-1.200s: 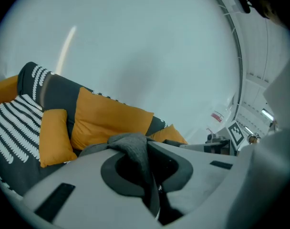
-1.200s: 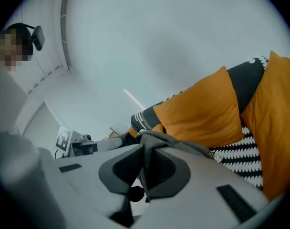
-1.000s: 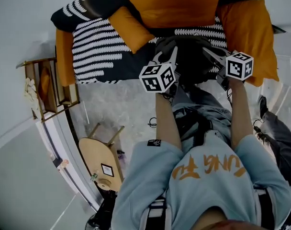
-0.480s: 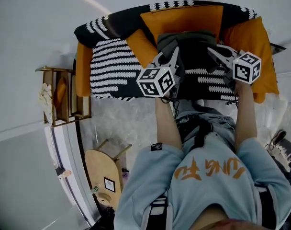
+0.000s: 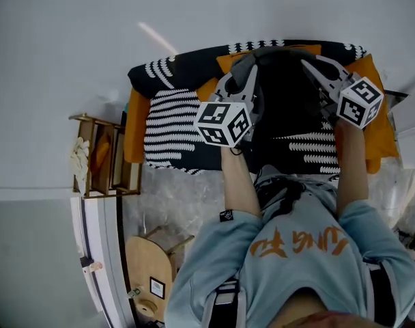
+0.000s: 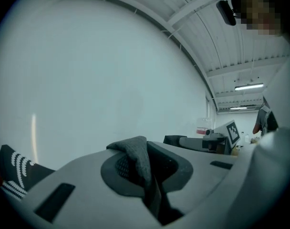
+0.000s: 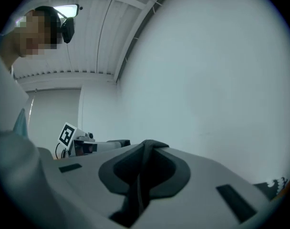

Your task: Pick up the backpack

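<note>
The black backpack hangs in the air in front of the sofa, held up between my two grippers. My left gripper is shut on a grey fabric strap at the backpack's top left. My right gripper is shut on a dark strap at its top right. In the left gripper view the left gripper has the strap folded over and pinched between its jaws. In the right gripper view the right gripper shows only a thin dark fold. Both gripper views face a bare white wall.
Behind the backpack stands a sofa with a black-and-white striped cover and orange cushions. A wooden shelf stands to its left, and a round wooden table is near my feet. Grey floor lies between.
Both grippers have risen together with the backpack, which has come up off the sofa seat and now covers the orange back cushion. The jaws have stayed shut on the straps.
</note>
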A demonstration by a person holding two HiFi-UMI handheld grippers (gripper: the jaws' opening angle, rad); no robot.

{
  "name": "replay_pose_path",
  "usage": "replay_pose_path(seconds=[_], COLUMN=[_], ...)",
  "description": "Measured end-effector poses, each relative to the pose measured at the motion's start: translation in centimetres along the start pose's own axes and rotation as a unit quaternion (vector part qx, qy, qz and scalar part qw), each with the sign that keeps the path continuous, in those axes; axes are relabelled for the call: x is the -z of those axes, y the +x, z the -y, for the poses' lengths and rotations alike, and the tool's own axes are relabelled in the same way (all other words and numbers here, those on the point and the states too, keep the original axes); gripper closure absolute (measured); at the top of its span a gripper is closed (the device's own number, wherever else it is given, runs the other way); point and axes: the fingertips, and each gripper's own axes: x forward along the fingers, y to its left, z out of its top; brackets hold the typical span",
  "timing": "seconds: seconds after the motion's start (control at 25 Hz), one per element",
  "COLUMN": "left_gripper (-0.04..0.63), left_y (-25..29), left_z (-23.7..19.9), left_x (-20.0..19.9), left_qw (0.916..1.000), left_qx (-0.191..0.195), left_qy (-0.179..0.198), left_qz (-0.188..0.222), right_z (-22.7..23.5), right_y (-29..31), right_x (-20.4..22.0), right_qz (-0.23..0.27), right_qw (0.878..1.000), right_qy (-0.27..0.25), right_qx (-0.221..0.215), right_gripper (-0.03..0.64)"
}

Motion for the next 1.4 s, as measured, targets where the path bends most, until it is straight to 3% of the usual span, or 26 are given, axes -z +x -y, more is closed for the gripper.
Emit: replay_pose_path(seconds=[0.44, 0.68, 1.04, 1.4], left_gripper=[0.552, 0.552, 0.552, 0.552], left_y=[1.0, 1.4, 1.6, 1.3], left_z=[1.2, 1.4, 1.5, 2.9], left_x=[-2.7, -3.2, -3.9, -2.2], left_qw=[0.9982, 0.9980, 0.9984, 0.9987], left_qx=[0.051, 0.048, 0.041, 0.045], left_qy=[-0.011, -0.020, 0.001, 0.004], left_qz=[0.031, 0.037, 0.038, 0.026], right_z=[0.7, 1.1, 1.3, 1.2], right_y=[-0.7, -1.0, -0.9, -2.4], right_x=[-3.4, -3.4, -4.1, -2.8], right_qz=[0.030, 0.033, 0.049, 0.048], right_qw=[0.999, 0.999, 0.999, 0.998], right_qy=[-0.018, -0.015, -0.021, -0.026], right_qx=[0.003, 0.007, -0.002, -0.005], right_gripper=[0.569, 0.569, 0.569, 0.568])
